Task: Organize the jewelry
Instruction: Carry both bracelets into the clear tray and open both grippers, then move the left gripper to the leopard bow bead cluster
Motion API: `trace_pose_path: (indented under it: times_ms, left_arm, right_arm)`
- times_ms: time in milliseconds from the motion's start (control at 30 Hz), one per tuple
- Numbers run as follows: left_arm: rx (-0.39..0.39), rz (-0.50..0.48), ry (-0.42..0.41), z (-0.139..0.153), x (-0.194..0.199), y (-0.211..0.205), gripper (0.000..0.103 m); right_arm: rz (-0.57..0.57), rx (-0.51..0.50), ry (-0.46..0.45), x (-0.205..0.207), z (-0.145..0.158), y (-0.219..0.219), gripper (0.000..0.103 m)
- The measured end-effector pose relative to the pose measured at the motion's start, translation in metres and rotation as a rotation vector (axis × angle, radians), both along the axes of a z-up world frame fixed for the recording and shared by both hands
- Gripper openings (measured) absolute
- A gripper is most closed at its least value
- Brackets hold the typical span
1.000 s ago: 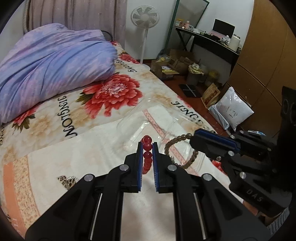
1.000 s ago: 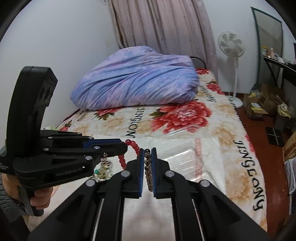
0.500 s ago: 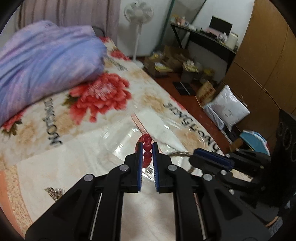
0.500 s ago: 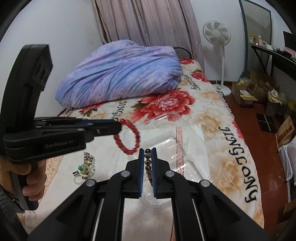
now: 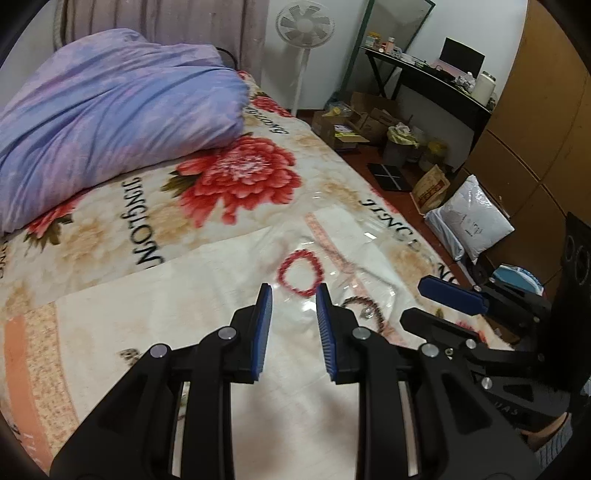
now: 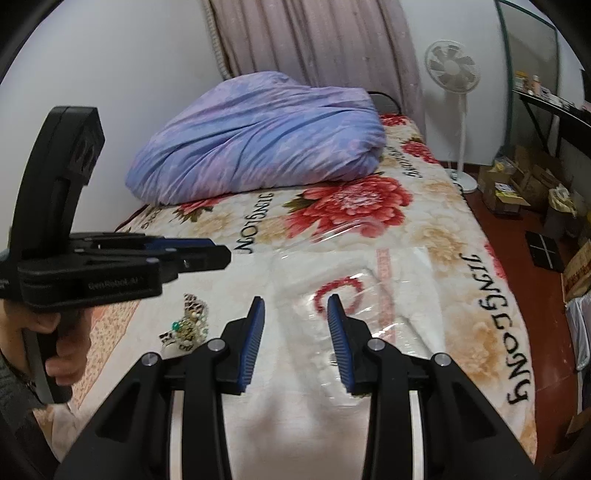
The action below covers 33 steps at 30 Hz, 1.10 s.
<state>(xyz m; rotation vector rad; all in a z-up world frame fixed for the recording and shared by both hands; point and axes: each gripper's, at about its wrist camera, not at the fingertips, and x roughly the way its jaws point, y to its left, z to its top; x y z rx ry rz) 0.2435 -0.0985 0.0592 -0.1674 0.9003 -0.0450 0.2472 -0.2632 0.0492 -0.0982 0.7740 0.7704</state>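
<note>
Having just been opening, your left gripper [image 5: 293,295] and right gripper [image 6: 295,310] hang empty-jawed, so the red beaded bracelet [image 5: 300,272] and brown beaded bracelet [image 5: 364,314] lie released inside the clear plastic tray [image 5: 373,251].

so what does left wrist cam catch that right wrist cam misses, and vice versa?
Left wrist only: the brown bead bracelet lying in the clear tray, and the white bag on the floor.

Right wrist only: the pile of jewelry left on the cloth, and the hand holding the left gripper.

Both: the red bead bracelet in the tray, the purple quilt, the fan. Both grippers' jaws have just been opening, nothing between them; right gripper.
</note>
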Motion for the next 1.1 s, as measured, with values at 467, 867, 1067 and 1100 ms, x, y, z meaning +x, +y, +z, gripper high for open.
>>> trace_pose_path:
  times_ms: [467, 867, 1067, 1100]
  left_arm:
    - [0.035, 0.066, 0.039, -0.025, -0.067, 0.072, 0.024]
    - [0.074, 0.093, 0.131, -0.087, -0.118, 0.127, 0.024]
    - [0.086, 0.055, 0.168, -0.117, -0.119, 0.131, 0.024]
    - [0.084, 0.043, 0.167, -0.121, -0.117, 0.131, 0.024]
  right_arm:
    - [0.164, -0.093, 0.014, -0.042, -0.025, 0.09, 0.036]
    - [0.302, -0.233, 0.015, -0.078, -0.071, 0.156, 0.036]
    - [0.365, -0.324, -0.019, -0.088, -0.102, 0.176, 0.036]
    - [0.371, -0.338, -0.029, -0.087, -0.108, 0.181, 0.036]
